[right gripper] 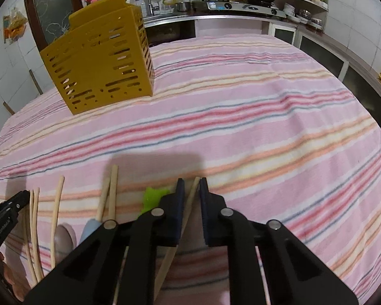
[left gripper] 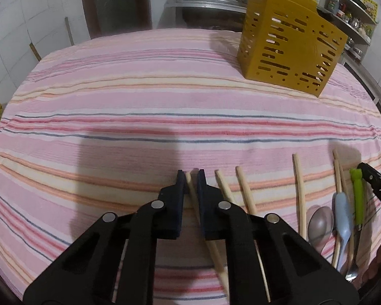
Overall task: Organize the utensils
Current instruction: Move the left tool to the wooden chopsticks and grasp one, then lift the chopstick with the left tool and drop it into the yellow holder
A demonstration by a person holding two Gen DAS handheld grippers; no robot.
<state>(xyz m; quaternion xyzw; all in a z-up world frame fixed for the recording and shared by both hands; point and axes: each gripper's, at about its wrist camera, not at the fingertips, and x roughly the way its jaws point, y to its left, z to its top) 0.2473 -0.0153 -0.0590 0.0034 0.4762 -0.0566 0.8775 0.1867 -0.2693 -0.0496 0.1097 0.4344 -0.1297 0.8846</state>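
Left gripper (left gripper: 190, 175) and right gripper (right gripper: 192, 183) each have jaws nearly closed around 1 chopstick (left gripper: 192, 193) (right gripper: 190, 200); actual clamping unclear. Chopsticks judged light, stiff, smooth, likely to pivot, so grip mid-shaft. Yellow slotted holder (left gripper: 289, 48) stands well apart on soft striped cloth (left gripper: 139, 101); cluttered kitchen behind.

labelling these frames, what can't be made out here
- Left wrist view: lower part of the chopstick between the left gripper fingers, hidden by the gripper body.
- Right wrist view: green handle, mostly behind the right gripper.
- Both views: inside of the yellow holder, seen only through slots.
- Left wrist view: fork tip, at the dark edge.
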